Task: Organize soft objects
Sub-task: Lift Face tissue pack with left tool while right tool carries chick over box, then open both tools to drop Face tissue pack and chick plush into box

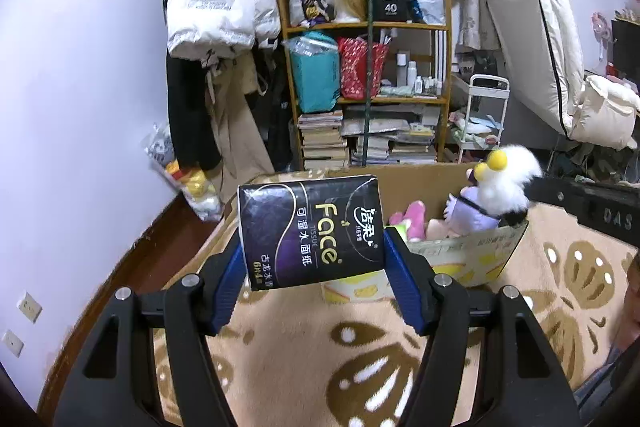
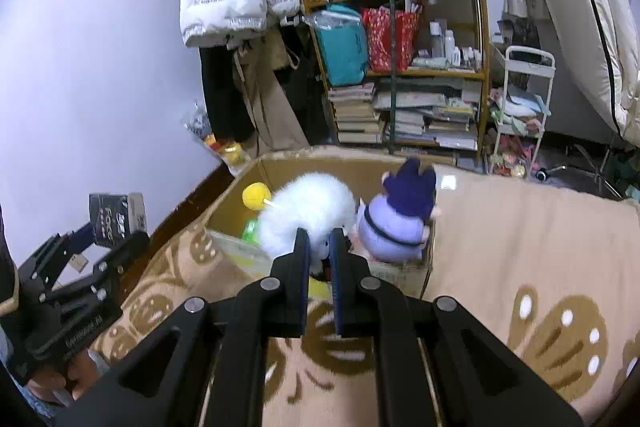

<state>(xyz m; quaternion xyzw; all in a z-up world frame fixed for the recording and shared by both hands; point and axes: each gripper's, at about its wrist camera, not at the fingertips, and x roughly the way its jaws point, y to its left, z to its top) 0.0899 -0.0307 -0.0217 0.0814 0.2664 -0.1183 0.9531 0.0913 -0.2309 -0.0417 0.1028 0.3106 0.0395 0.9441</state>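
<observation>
Left gripper (image 1: 312, 263) was clamped on the dark tissue pack (image 1: 310, 231), blue pads on its two short ends so the pack's long axis ran across the jaws, held clear above the patterned rug (image 1: 288, 347). The open cardboard box (image 1: 468, 251) lay ahead and to the right of that claw, already holding the white fluffy plush (image 2: 308, 211) and the purple plush (image 2: 396, 223), so my read is the pack had to travel forward-right over the near wall. Right gripper (image 2: 320, 247) was pinched nearly shut, apparently on a bit of the white plush at the box's near edge, so it sat closer to the box than the left.
</observation>
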